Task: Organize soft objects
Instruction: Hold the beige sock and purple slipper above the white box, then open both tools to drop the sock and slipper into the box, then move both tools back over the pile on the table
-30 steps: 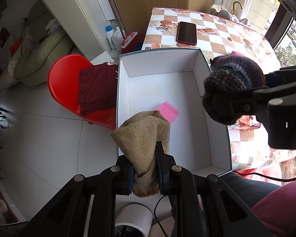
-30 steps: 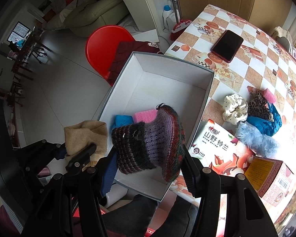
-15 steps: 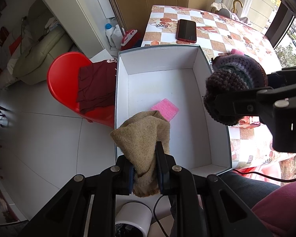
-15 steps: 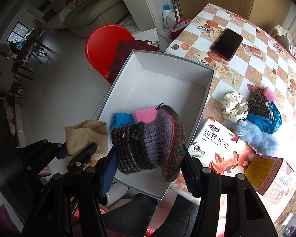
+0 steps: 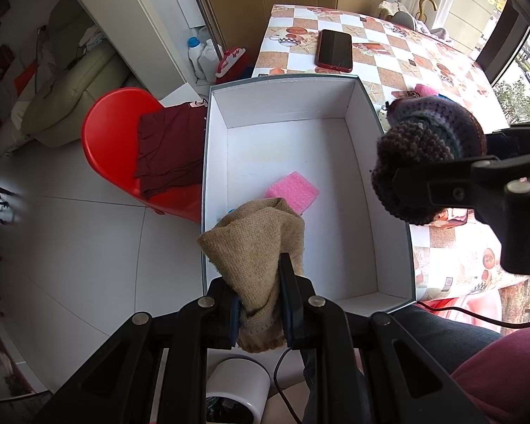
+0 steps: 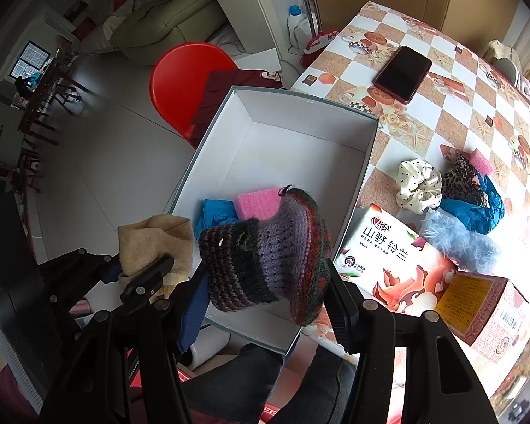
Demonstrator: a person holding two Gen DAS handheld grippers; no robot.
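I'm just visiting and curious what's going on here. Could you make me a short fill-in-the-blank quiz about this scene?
1. The left claw grips a ____ knit cloth.
2. The right claw holds a striped crocheted ____.
3. Inside the white box lies a ____ sponge.
4. On the checkered table lies a dark ____.

Missing words: tan; hat; pink; phone

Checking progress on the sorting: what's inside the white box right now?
Inside the white box: a pink sponge and blue cloth. The knitted hat in the right gripper hides part of the floor.
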